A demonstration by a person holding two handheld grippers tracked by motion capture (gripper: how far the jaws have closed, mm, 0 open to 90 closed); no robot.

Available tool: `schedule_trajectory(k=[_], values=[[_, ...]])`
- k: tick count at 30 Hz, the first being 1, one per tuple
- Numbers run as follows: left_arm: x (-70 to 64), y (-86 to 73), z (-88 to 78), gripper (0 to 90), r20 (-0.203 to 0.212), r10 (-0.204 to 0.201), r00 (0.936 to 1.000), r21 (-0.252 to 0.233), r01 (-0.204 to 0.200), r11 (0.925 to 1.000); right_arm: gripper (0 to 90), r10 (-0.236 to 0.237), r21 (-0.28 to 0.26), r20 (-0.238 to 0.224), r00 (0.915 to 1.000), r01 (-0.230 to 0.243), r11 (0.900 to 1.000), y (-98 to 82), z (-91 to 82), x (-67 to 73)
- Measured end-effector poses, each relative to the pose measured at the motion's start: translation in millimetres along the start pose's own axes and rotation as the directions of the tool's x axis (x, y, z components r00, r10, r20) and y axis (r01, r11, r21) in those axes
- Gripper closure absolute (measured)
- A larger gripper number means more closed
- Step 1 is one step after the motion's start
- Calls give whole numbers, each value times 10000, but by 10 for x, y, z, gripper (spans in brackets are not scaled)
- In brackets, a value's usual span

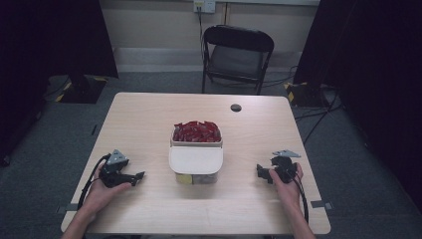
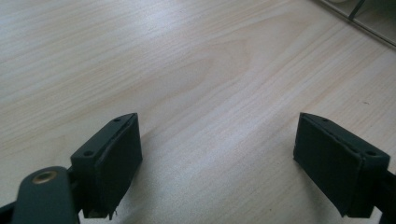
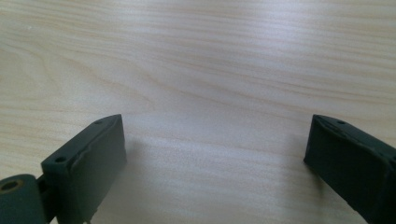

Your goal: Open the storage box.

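Observation:
A clear box (image 1: 196, 173) with a cream lid (image 1: 195, 160) stands at the table's middle, and behind it sits an open box of red packets (image 1: 196, 132). My left gripper (image 1: 141, 176) rests low on the table to the left of the lidded box, open, jaws pointing right. My right gripper (image 1: 259, 173) rests to the right of that box, open, jaws pointing left. In the left gripper view the gripper (image 2: 217, 158) has bare wood between its wide-set jaws. The right gripper view shows the same for that gripper (image 3: 215, 163). Neither holds anything.
The light wooden table (image 1: 149, 119) has a dark round grommet (image 1: 236, 107) near its far edge. A black folding chair (image 1: 236, 55) stands beyond the table. Dark curtains hang at both sides, with cables on the grey floor.

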State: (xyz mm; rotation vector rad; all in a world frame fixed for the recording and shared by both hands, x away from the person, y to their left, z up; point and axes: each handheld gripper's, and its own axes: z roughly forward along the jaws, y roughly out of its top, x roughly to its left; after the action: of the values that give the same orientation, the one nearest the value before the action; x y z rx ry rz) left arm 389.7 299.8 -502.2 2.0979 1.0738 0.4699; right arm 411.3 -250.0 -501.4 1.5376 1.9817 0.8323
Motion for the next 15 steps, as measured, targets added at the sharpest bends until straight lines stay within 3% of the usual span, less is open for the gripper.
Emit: schedule_trajectory(k=[10,15], values=[[3,3,3,147,-12,15,10000,14,-15,10000,47,94,93,35,9999,-95,9999,5,-8,12],[3,3,3,147,-13,16,10000,16,-16,10000,108,-16,114,-120,9999,18,9999,15,-28,29]])
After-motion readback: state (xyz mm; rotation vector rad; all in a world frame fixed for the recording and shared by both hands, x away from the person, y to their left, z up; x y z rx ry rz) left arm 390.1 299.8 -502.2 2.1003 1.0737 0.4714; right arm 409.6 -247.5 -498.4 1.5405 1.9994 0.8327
